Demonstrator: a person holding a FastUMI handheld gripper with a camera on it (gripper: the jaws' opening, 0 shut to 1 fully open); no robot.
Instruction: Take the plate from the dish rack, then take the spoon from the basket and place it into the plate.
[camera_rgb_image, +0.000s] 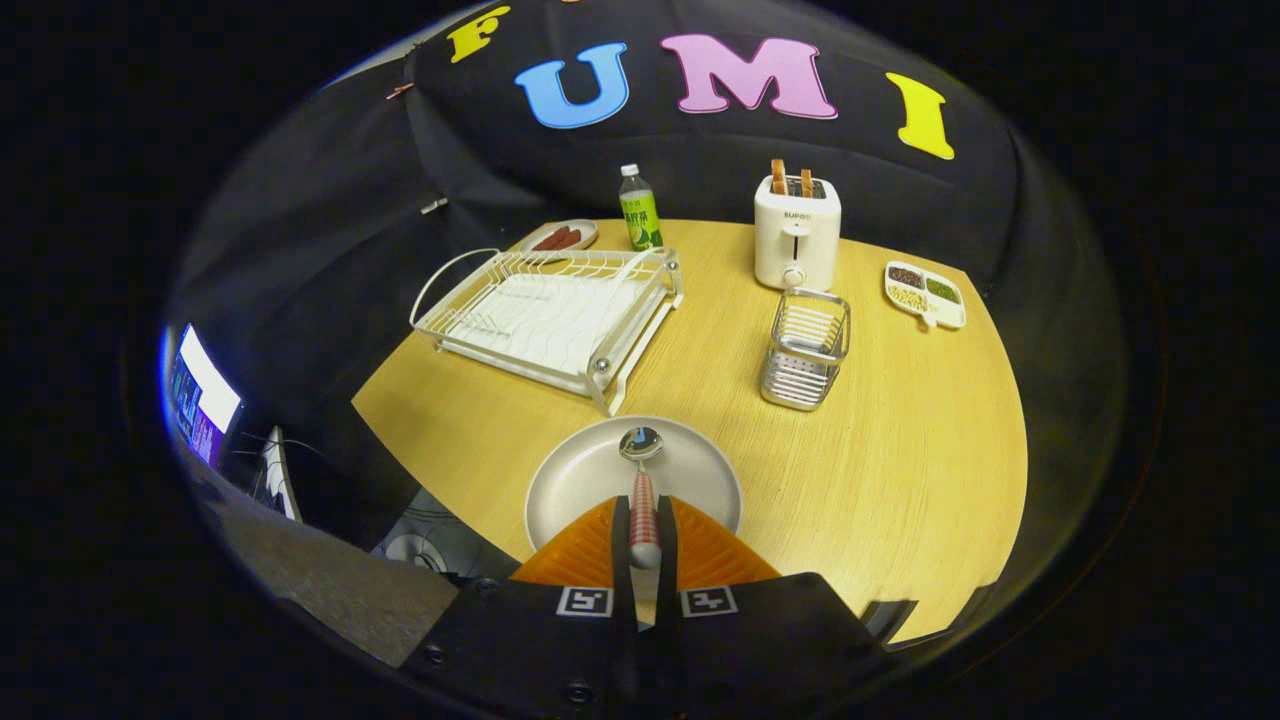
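A round pale plate lies flat on the wooden table near its front edge, just ahead of my fingers. My gripper is shut on the spoon, its orange fingers pressing both sides of the red-and-white checked handle. The shiny spoon bowl points forward and hangs over the middle of the plate; I cannot tell whether it touches it. The white wire dish rack stands beyond the plate to the left, with no dishes in it. The metal wire basket stands beyond the plate to the right.
A white toaster with toast stands behind the basket. A green-labelled bottle and a small dish of sausages sit behind the rack. A divided tray of beans lies at the far right. A monitor glows off the table's left.
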